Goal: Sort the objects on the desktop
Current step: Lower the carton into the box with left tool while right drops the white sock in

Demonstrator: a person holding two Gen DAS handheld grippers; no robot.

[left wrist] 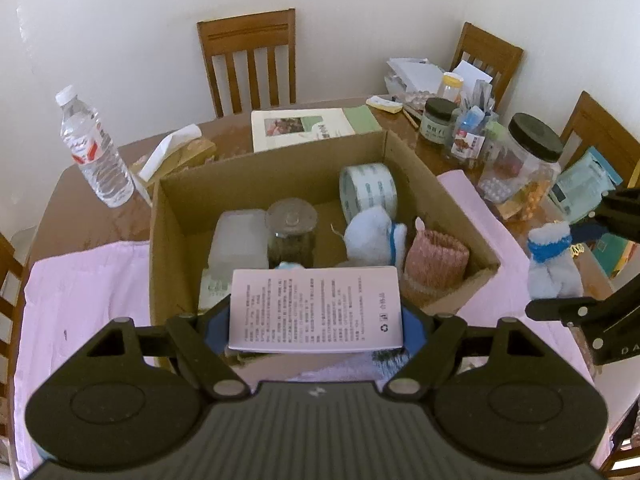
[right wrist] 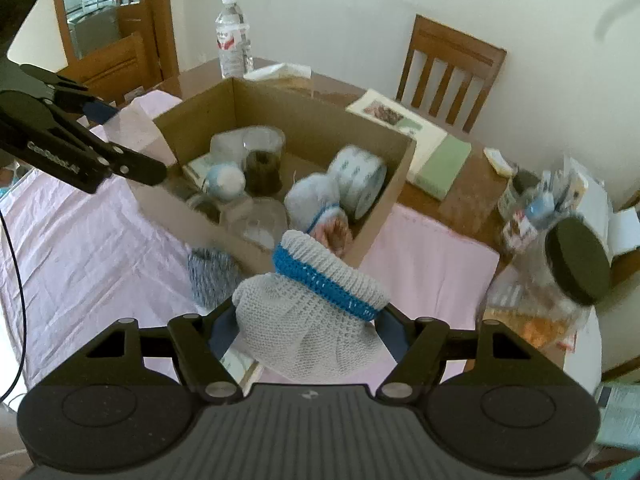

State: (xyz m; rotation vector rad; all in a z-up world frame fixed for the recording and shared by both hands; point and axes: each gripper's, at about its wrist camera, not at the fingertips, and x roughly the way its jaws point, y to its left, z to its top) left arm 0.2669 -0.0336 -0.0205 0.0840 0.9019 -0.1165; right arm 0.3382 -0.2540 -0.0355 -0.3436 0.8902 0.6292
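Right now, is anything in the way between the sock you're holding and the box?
Nothing visible blocks it. The right gripper holds the knitted sock just outside the open cardboard box; only the box's near wall lies between, and the sock looks above it.

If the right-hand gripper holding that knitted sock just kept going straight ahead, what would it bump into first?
Probably the near wall of the cardboard box. The right gripper, shut on the knitted sock, points at it, though depth is hard to judge.

Mostly pale stuff on a pink cloth (left wrist: 80, 280)

Brown cardboard box (left wrist: 168, 240), grey knit sock (right wrist: 316, 320) with a bright blue band, pink box (left wrist: 316, 312) with dark print, white tape roll (left wrist: 366, 188) with greenish lettering, pinkish-brown knit thing (left wrist: 436, 264).
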